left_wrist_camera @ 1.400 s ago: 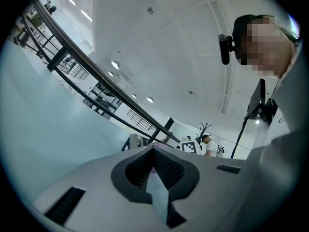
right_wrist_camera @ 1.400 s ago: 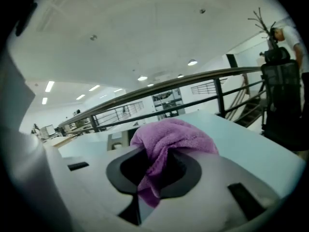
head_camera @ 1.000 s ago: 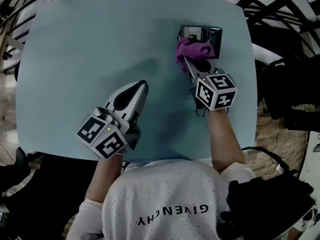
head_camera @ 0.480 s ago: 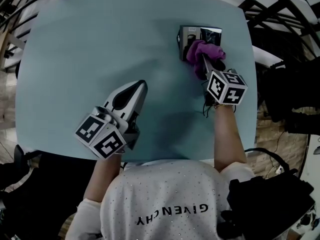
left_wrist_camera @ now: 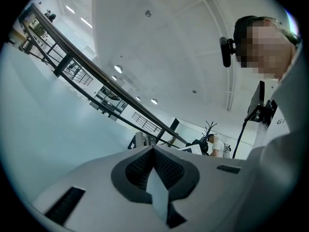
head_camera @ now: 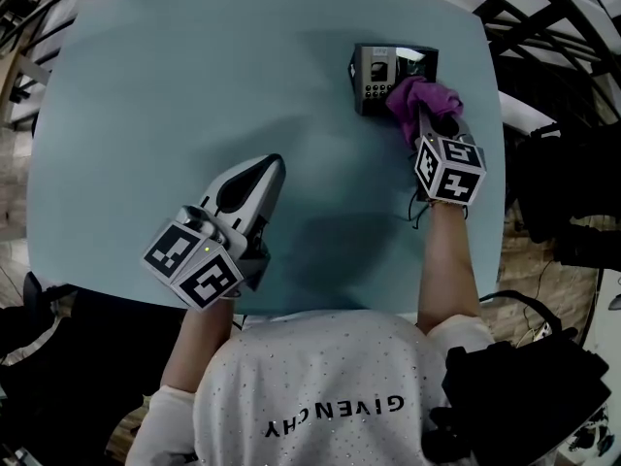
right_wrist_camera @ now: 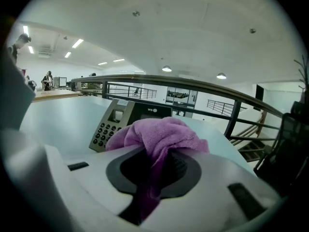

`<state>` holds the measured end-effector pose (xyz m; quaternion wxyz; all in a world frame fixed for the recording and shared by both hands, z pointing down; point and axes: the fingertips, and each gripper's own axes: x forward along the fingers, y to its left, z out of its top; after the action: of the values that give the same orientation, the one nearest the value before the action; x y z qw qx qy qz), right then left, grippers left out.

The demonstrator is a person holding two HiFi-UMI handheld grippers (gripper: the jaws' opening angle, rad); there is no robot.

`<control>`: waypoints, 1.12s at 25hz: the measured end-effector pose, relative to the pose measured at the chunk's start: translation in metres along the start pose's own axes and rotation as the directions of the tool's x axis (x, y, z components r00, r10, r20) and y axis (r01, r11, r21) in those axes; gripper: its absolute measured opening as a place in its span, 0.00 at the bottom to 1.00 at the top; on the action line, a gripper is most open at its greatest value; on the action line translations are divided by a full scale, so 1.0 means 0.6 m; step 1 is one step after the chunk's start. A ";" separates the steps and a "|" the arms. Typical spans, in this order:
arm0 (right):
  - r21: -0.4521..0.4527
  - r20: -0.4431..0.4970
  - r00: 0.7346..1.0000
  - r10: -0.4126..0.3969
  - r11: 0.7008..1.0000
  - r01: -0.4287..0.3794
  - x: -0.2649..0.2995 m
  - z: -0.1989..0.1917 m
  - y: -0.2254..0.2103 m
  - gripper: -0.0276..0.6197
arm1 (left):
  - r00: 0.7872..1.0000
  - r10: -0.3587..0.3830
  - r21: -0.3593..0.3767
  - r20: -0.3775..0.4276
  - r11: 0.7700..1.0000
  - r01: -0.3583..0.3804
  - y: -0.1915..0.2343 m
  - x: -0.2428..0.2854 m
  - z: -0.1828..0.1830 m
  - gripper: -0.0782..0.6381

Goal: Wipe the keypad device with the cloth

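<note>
There is one pale blue-green table [head_camera: 165, 85] here, and on it a single keypad device [head_camera: 374, 66], dark and wedge-shaped, sitting toward the far right corner. In the right gripper view the device [right_wrist_camera: 113, 120] shows one block of small round keys with one little screen above them, facing the person.

There is one cloth [head_camera: 419, 100], purple and bunched up. The right gripper [head_camera: 424, 116] has it pinched: in the right gripper view the two jaws close on a fold of the cloth [right_wrist_camera: 159, 132], which bulges out over the tips of the right gripper [right_wrist_camera: 159, 153] and trails down between them. The bunch rests against the right-hand part of the device, leaving the keys and screen uncovered.

The left gripper [head_camera: 275, 163] lies well apart from the device, over the near middle of the table. Seen from the left gripper view, the left gripper [left_wrist_camera: 153, 150] has its two jaws pressed together, tips meeting, with nothing held.

Two marker cubes are in sight, one per gripper: the left cube [head_camera: 194, 265] and the right cube [head_camera: 449, 168].
</note>
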<state>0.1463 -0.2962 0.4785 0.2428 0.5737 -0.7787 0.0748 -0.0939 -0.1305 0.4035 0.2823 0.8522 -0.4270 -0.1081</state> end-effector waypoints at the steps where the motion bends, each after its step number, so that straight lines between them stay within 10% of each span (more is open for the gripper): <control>1: 0.013 -0.003 1.000 -0.007 1.000 0.007 0.002 -0.002 -0.006 0.13 | 1.000 0.001 0.001 0.001 1.000 -0.001 0.001 0.001 -0.001 0.11; 15: 0.243 0.007 1.000 -0.029 0.970 0.027 0.002 -0.013 -0.070 0.13 | 1.000 0.030 0.007 -0.002 1.000 -0.030 0.002 0.004 -0.011 0.11; 19: 0.126 0.226 0.942 0.250 0.951 -0.283 -0.038 0.071 0.048 0.13 | 0.999 0.030 0.009 -0.018 1.000 -0.030 -0.013 0.009 -0.014 0.11; 23: -0.061 0.168 0.850 0.499 0.866 -0.497 -0.059 0.070 0.176 0.13 | 0.999 0.038 0.003 -0.036 0.999 -0.037 -0.039 0.010 -0.015 0.11; 28: -0.178 -0.009 0.879 0.476 0.865 -0.470 -0.044 0.016 0.193 0.13 | 0.999 0.026 0.005 -0.047 1.000 -0.026 -0.061 0.022 0.009 0.11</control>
<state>0.0416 -0.2388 0.4766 0.2525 0.3433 -0.9031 0.0532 -0.0637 -0.1258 0.3788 0.2921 0.8494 -0.4316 -0.0833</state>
